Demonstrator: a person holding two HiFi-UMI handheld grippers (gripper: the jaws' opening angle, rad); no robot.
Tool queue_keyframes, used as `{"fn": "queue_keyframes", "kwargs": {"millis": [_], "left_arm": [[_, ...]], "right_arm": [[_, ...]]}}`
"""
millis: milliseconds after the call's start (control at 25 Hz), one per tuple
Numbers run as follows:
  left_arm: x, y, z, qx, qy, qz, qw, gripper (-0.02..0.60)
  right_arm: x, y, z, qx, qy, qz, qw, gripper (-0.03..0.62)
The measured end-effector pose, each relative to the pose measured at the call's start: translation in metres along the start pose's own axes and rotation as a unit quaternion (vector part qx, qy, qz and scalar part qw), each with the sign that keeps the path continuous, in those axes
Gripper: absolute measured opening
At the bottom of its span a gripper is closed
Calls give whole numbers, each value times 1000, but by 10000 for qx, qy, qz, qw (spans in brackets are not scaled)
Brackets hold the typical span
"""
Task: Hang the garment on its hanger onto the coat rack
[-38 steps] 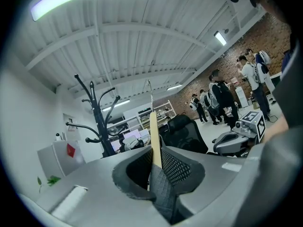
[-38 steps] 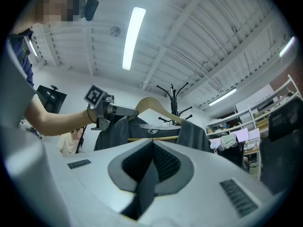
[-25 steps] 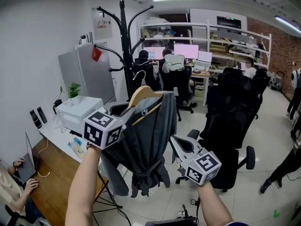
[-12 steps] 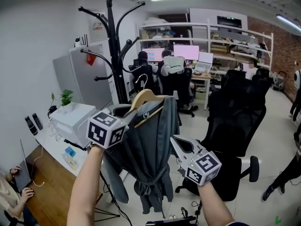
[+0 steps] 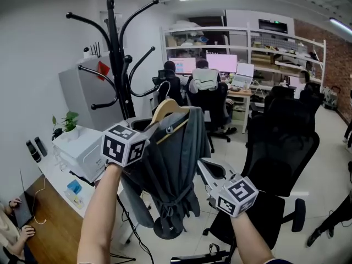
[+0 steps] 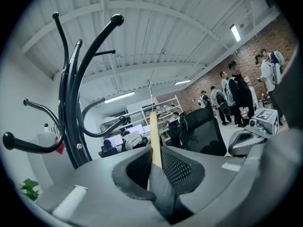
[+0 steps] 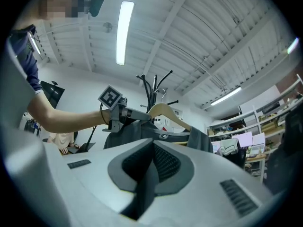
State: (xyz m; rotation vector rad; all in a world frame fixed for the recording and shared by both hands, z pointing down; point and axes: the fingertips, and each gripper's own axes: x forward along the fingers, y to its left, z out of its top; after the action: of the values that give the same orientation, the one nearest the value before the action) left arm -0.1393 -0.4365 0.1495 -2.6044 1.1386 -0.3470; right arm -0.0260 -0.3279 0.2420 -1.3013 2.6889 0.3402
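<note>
A black coat rack (image 5: 117, 65) with curved arms stands at the left, just beyond my hands. A wooden hanger (image 5: 166, 110) with a metal hook (image 5: 163, 88) carries a dark grey garment (image 5: 170, 169) that hangs down in the middle. My left gripper (image 5: 154, 126) is shut on the hanger's left shoulder. In the left gripper view the hanger's wood (image 6: 154, 136) is pinched between the pads of the left gripper (image 6: 154, 157), with the rack (image 6: 75, 103) close on the left. My right gripper (image 5: 201, 164) is shut and empty beside the garment's right edge. The right gripper (image 7: 151, 162) looks at the hanger (image 7: 168, 111).
A black office chair (image 5: 278, 164) stands right of the garment. A white box (image 5: 80, 150) sits on a wooden desk (image 5: 49, 213) at the lower left, where a person's hand (image 5: 25, 232) rests. A grey fridge (image 5: 82, 89) stands behind the rack. People sit at desks with monitors (image 5: 223, 62) at the back.
The coat rack has slid left in the head view and looks larger and nearer. The hanger stays in my left gripper; the right gripper stays beside the garment.
</note>
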Motion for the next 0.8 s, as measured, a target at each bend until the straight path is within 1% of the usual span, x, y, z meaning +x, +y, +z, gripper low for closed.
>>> {"fn": "queue_keyframes", "kwargs": {"millis": [160, 400, 600, 800], "left_arm": [[22, 25, -4, -116, 83, 231, 9996, 69], [38, 57, -25, -339, 293, 569, 9974, 69], [46, 63, -33, -330, 421, 675, 9963, 69], [51, 70, -40, -442, 523, 743, 9949, 69]], "right_arm": [[12, -22, -6, 19, -28, 48, 10000, 9], [22, -40, -20, 63, 8, 156, 9999, 9], [28, -45, -26, 107, 9, 254, 9996, 9], [29, -45, -34, 166, 42, 295, 9994, 9]]}}
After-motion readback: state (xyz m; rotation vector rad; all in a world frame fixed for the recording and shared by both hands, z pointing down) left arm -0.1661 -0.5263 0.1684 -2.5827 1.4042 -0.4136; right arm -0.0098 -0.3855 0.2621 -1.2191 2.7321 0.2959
